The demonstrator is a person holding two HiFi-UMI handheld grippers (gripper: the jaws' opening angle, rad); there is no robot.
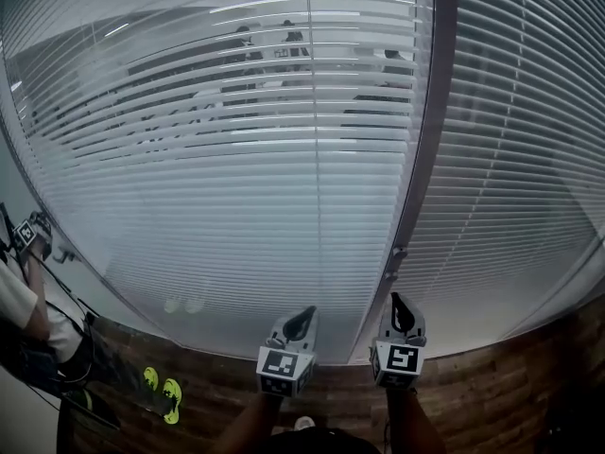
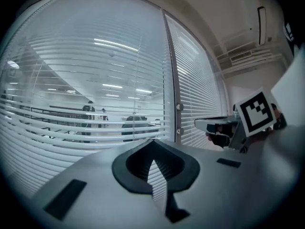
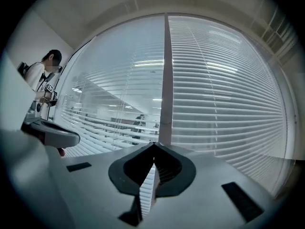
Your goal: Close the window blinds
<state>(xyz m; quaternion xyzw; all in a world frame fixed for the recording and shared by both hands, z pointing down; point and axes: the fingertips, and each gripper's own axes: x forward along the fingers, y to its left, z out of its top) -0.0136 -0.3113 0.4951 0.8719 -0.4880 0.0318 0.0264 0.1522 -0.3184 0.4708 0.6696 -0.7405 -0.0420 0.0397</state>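
Two white slatted blinds hang before a glass wall. The left blind (image 1: 217,159) has its slats tilted partly open in the middle, and people in the room behind show through. The right blind (image 1: 529,159) looks more closed. A grey frame post (image 1: 427,140) divides them, with small knobs (image 2: 179,107) on it. A thin cord (image 1: 315,178) hangs down the left blind. My left gripper (image 1: 301,320) and right gripper (image 1: 402,310) point level at the window side by side, low in the head view, both shut and empty, apart from the blinds.
A person (image 1: 24,301) stands at the far left by the glass holding a device; yellow-green shoes (image 1: 161,391) show on the dark wood floor (image 1: 492,395). The blinds' bottom rails end above the floor.
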